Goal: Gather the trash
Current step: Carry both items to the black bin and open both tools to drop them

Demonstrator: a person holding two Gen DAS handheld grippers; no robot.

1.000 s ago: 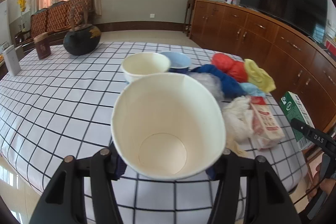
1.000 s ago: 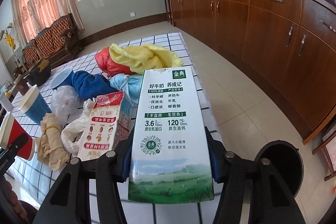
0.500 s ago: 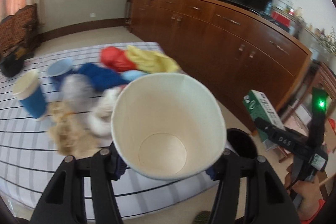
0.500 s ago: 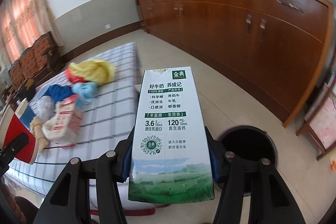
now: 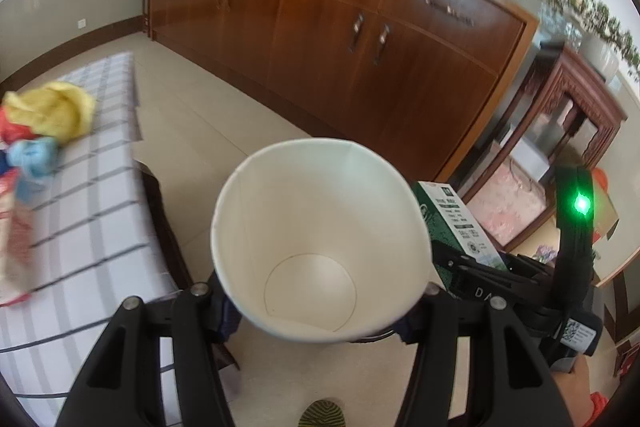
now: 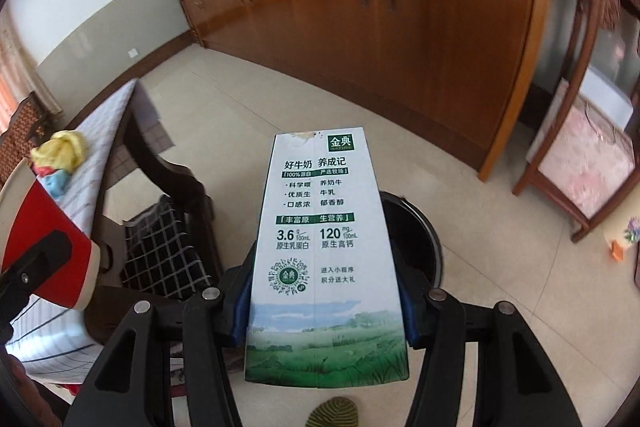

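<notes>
Carry-to-bin step: left gripper (image 5: 316,301) fingers clamp the empty paper cup (image 5: 320,247), right gripper (image 6: 324,301) fingers clamp the milk carton (image 6: 326,259), partly over the black bin (image 6: 416,239). Next I'd guess: centre over the bin, release both

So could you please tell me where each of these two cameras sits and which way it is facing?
Left wrist: on the left tongs, looking forward and down along their fingers, past the held paper cup, at floor, wooden cabinets and table edge; a foot shows below.
Right wrist: on the right tongs, aimed down past the gripped milk carton at the black bin; a foot shows.
Shared: cabinets, checked table, yellow cloth, and each other's tongs and load.
</notes>
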